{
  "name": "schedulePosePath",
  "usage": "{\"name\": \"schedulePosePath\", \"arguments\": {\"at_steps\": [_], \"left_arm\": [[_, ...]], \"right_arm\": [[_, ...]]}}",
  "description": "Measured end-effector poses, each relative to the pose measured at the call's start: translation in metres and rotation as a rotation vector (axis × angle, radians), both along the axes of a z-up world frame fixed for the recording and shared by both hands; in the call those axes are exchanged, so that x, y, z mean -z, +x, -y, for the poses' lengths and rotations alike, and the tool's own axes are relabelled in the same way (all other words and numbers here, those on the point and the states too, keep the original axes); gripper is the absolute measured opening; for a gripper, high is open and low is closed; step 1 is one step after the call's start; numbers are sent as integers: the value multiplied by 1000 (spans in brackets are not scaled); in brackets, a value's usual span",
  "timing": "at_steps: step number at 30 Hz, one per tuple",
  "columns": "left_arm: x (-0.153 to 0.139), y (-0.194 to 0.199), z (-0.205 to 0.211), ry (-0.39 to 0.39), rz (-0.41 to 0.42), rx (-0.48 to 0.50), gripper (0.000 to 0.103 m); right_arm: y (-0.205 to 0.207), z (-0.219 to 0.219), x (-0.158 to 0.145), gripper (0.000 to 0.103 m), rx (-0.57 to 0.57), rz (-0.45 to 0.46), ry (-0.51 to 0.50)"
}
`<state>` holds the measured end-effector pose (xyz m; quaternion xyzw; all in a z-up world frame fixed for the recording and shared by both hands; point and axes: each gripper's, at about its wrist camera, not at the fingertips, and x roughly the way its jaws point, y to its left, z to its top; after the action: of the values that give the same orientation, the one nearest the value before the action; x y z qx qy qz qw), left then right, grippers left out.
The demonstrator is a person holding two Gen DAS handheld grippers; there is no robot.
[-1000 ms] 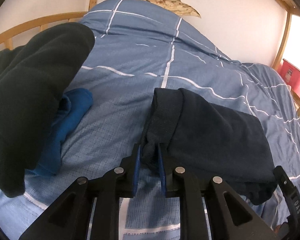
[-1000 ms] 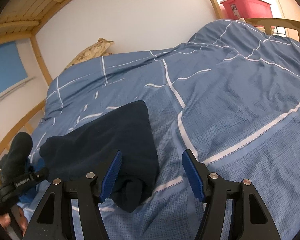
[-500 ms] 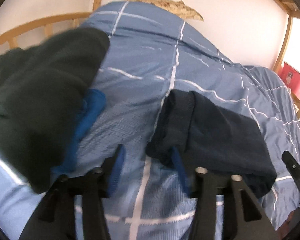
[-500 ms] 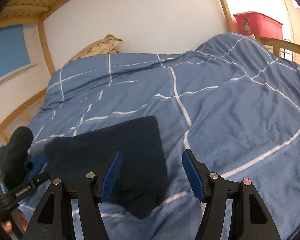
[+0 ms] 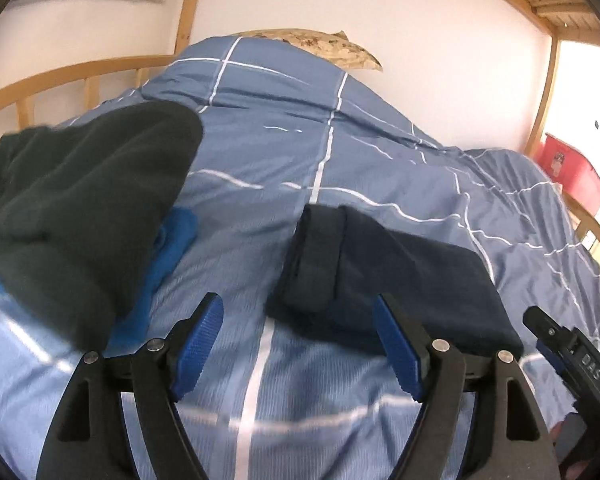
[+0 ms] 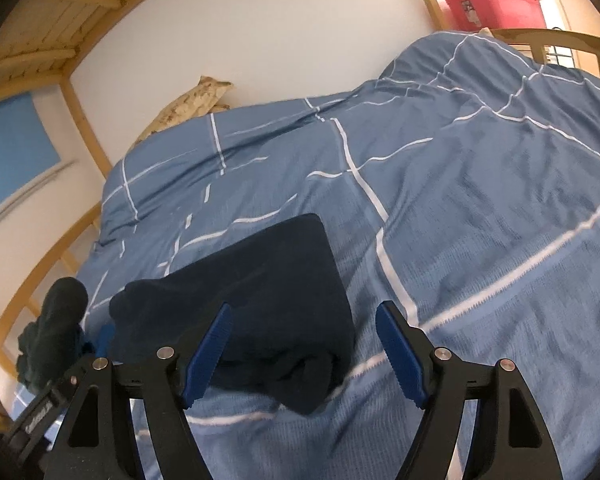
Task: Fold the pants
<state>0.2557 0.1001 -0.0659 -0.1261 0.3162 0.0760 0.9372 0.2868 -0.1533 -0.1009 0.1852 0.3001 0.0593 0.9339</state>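
Observation:
The navy pants (image 5: 396, 276) lie folded into a compact rectangle on the blue checked duvet (image 5: 340, 160), waistband end at the left. They also show in the right wrist view (image 6: 268, 280). My left gripper (image 5: 300, 344) is open and empty, just in front of the waistband end, not touching it. My right gripper (image 6: 304, 354) is open and empty, above the near corner of the folded pants. The right gripper's body shows at the left wrist view's right edge (image 5: 572, 356).
A dark green garment (image 5: 84, 208) lies in a heap over a bright blue one (image 5: 168, 248) at the left of the bed. A wooden bed rail (image 5: 60, 80) runs behind. A patterned pillow (image 5: 324, 46) lies at the head. A red bin (image 6: 496, 4) stands beyond the bed.
My left gripper has let go of the pants' waistband end, opened wide and drawn back a little. My right gripper stays open and has shifted only slightly.

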Motion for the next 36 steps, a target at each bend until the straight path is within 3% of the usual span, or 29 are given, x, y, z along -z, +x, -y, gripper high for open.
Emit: {"name": "schedulePosePath", "arguments": {"at_steps": [8, 17, 19, 25, 32, 36], "left_arm": [[20, 41, -1, 16, -86, -25, 76], [47, 52, -5, -56, -106, 4, 77], [53, 56, -9, -102, -117, 16, 76], [71, 65, -20, -241, -141, 54, 70], [67, 74, -11, -232, -152, 63, 56], [51, 68, 2, -120, -137, 88, 48]], "right_arm": [[36, -7, 14, 75, -44, -61, -1], [46, -6, 48, 74, -75, -122, 55], [47, -8, 49, 66, -81, -120, 46], [49, -24, 55, 63, -100, -119, -30], [53, -28, 56, 53, -111, -123, -45], [46, -34, 48, 35, -110, -88, -93]]}}
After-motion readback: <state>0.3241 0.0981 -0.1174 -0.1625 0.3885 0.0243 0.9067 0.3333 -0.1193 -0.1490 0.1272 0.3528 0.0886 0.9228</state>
